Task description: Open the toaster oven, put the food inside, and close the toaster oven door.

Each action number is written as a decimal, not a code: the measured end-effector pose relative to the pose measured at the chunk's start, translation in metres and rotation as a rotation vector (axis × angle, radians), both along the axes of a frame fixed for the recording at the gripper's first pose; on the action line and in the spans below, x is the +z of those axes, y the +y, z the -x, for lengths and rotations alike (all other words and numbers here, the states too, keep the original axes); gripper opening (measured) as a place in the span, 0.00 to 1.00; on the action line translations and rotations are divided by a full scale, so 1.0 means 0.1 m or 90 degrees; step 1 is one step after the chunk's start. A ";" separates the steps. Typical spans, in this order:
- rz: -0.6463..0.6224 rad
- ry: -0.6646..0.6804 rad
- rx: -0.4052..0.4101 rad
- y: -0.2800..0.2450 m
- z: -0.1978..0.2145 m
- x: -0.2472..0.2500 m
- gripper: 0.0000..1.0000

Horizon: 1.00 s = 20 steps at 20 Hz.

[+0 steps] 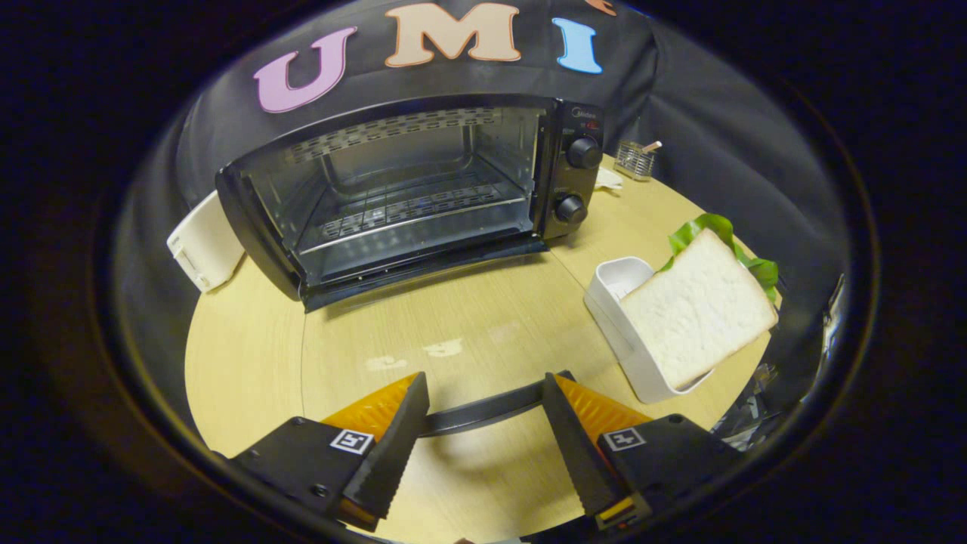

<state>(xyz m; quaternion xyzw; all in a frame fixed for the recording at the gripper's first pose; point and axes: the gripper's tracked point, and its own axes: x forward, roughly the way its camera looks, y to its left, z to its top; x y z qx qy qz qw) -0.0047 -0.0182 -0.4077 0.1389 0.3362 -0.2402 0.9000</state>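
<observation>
1. We see the gripper (483, 393) low over the table, its two fingers spread well apart with nothing pressed between them.
2. Between the fingertips runs a dark curved bar (483, 410); it looks like the handle of the oven's lowered door, though we cannot tell that for certain. Neither finger clearly touches it.
3. Under and ahead of the fingers lies the light wooden table (249, 355), with a few pale smudges on it just beyond the bar.
4. Beyond the fingers, at the back of the table, stands the black toaster oven (408, 189). Its cavity is open to view, and we can see the wire rack (408, 208) inside with nothing on it.
5. Two round knobs (578, 177) sit one above the other on the oven's right panel.
6. To the right of the fingers, well apart from the oven, a slice of white bread (699, 306) rests tilted on a white container (623, 302), overhanging its rim.
7. A green leaf (718, 227) shows behind the bread.
8. A white appliance (204, 242) sits beside the oven's left side, and a small wire holder (634, 160) stands behind the oven's right corner.
</observation>
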 end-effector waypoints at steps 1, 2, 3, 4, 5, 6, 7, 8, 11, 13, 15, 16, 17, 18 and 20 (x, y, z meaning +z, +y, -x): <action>-0.003 0.003 -0.001 0.00 0.00 0.02 0.94; -0.003 0.004 -0.003 -0.01 -0.01 0.04 0.94; -0.013 0.009 -0.006 0.00 0.02 0.04 0.94; -0.030 0.010 -0.017 0.01 0.04 0.07 0.94; -0.045 0.006 -0.027 0.03 0.05 0.10 0.94; -0.052 0.003 -0.036 0.01 0.07 0.15 0.93; -0.053 0.002 -0.042 0.00 0.10 0.19 0.93; -0.055 0.000 -0.041 -0.01 0.11 0.24 0.92; -0.056 -0.027 -0.009 -0.08 0.21 0.46 0.92; -0.050 -0.042 0.029 -0.21 0.29 0.64 0.92; -0.028 -0.057 0.063 -0.44 0.42 0.84 0.92; -0.012 -0.070 0.077 -0.58 0.49 0.95 0.92; 0.003 -0.084 0.091 -0.72 0.56 1.05 0.92; 0.018 -0.097 0.104 -0.86 0.63 1.16 0.92; 0.037 -0.134 0.122 -1.12 0.75 1.34 0.92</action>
